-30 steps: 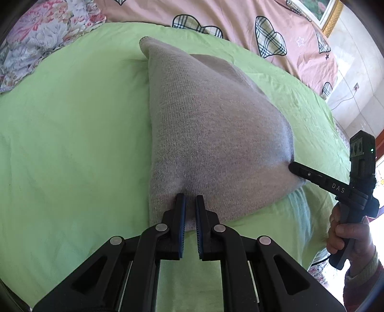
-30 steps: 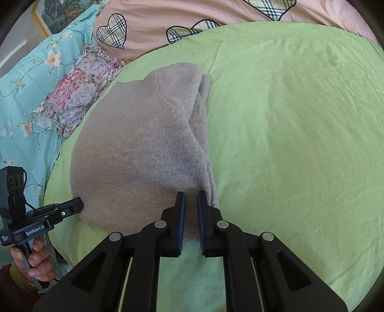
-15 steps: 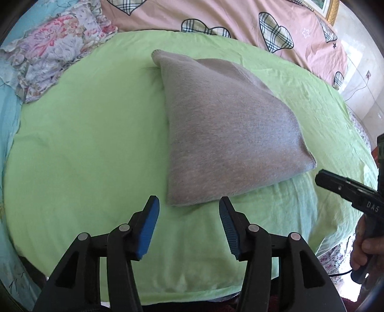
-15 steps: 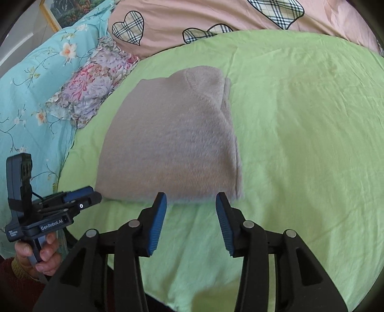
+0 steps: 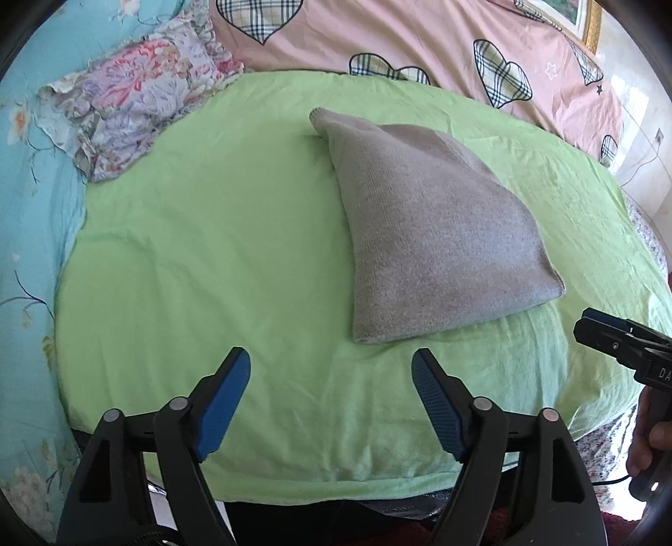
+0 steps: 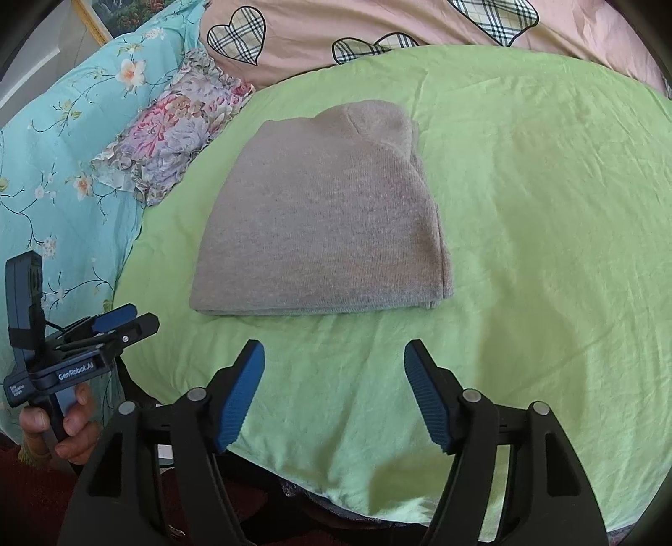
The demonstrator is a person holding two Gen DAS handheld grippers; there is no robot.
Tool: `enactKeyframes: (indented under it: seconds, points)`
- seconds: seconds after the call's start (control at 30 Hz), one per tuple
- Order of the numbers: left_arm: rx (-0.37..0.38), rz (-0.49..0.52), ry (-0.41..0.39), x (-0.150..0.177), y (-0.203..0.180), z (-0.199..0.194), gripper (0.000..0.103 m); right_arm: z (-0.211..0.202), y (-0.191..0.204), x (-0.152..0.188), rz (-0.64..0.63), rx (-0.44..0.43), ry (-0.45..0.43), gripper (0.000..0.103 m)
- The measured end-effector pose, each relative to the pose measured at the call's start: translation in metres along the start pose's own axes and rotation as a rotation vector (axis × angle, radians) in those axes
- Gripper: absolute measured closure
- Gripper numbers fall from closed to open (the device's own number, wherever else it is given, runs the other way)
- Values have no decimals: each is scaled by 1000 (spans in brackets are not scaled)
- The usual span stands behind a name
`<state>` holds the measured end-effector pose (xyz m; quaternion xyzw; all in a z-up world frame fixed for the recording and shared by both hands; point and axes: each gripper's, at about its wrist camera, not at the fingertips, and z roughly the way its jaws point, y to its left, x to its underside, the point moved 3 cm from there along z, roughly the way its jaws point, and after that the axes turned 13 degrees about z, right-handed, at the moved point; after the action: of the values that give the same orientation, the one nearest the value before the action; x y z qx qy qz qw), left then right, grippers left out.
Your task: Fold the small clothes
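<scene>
Folded grey knit [image 6: 323, 218] lies apart, ahead of both open-jawed hand-held grippers.

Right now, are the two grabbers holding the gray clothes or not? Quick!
Left gripper: jaws open, holding nothing, short of the folded gray garment.
Right gripper: jaws open, holding nothing, also clear of it.

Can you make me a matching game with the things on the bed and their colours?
Things:
1. sweater
2. sheet
3. pads
4. heart blanket

Colours:
A. pink
B. blue
C. grey
D. light green

Pairs: 1-C, 2-D, 3-B, 4-A
</scene>
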<state>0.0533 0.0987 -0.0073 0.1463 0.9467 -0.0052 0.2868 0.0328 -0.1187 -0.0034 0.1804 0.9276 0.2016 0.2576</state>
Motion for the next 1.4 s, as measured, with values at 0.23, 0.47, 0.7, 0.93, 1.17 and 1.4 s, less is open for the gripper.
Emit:
enactKeyframes:
  seconds: [0.23,0.47,0.7,0.93,1.17,1.4]
  points:
    - [-33,16,-53,-21,-1,2,19,4,12,-11,-58,-3,-46,24]
    - [-42,30,-21,-33,-7,20,19,15,19,-19,-70,-14,-58,24]
    - [-78,64,24,-42,-16,35,19,19,20,-20,-91,-9,-49,23]
    - [-97,72,41,-49,-21,40,19,21,21,-29,-109,-12,-47,20]
    - [-104,72,38,-56,-20,41,19,23,21,-39,-107,-23,-54,20]
    - [-107,76,35,-66,-15,45,17,29,21,-52,-91,-53,-43,20]
